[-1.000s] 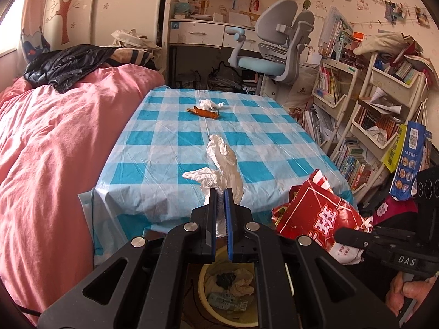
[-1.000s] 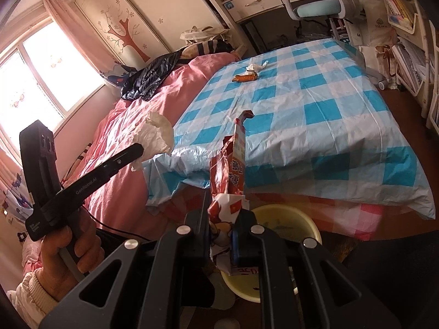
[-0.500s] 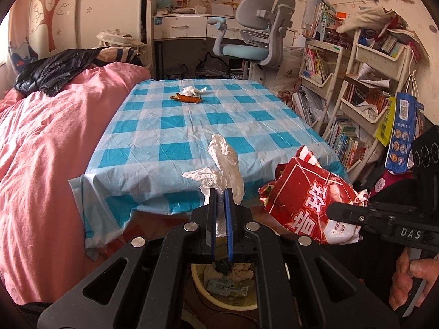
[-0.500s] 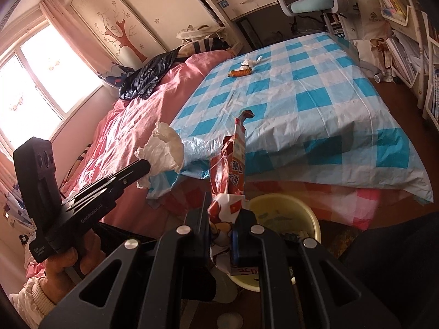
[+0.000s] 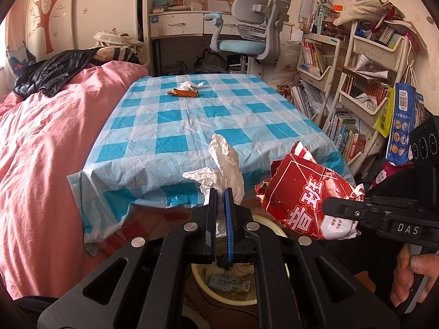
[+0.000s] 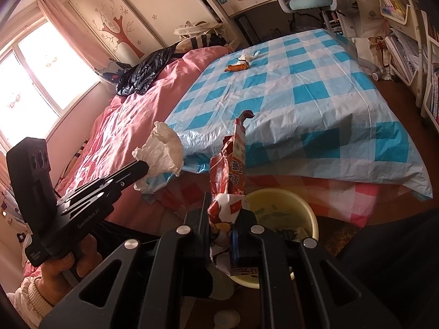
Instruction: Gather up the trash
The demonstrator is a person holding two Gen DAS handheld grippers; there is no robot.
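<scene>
My left gripper (image 5: pixel 220 195) is shut on a crumpled white tissue (image 5: pixel 222 164), held above a yellow trash bin (image 5: pixel 271 223) that stands on the floor in front of the table. The tissue also shows in the right wrist view (image 6: pixel 162 150). My right gripper (image 6: pixel 223 208) is shut on a red snack bag (image 6: pixel 231 161), held over the bin (image 6: pixel 288 203); the bag shows at the right of the left wrist view (image 5: pixel 304 194). An orange wrapper (image 5: pixel 184 92) and a white tissue (image 5: pixel 189 85) lie at the table's far end.
The table (image 5: pixel 170 126) has a blue-and-white checked cover. A pink bed (image 5: pixel 41 150) is on the left, with a black jacket (image 5: pixel 49 71) on it. Bookshelves (image 5: pixel 365 87) stand on the right, a desk chair (image 5: pixel 252 27) behind the table. The bin holds several scraps.
Both grippers have pulled back from the table and lowered toward the bin, each still holding its item. The bin shows more fully below them.
</scene>
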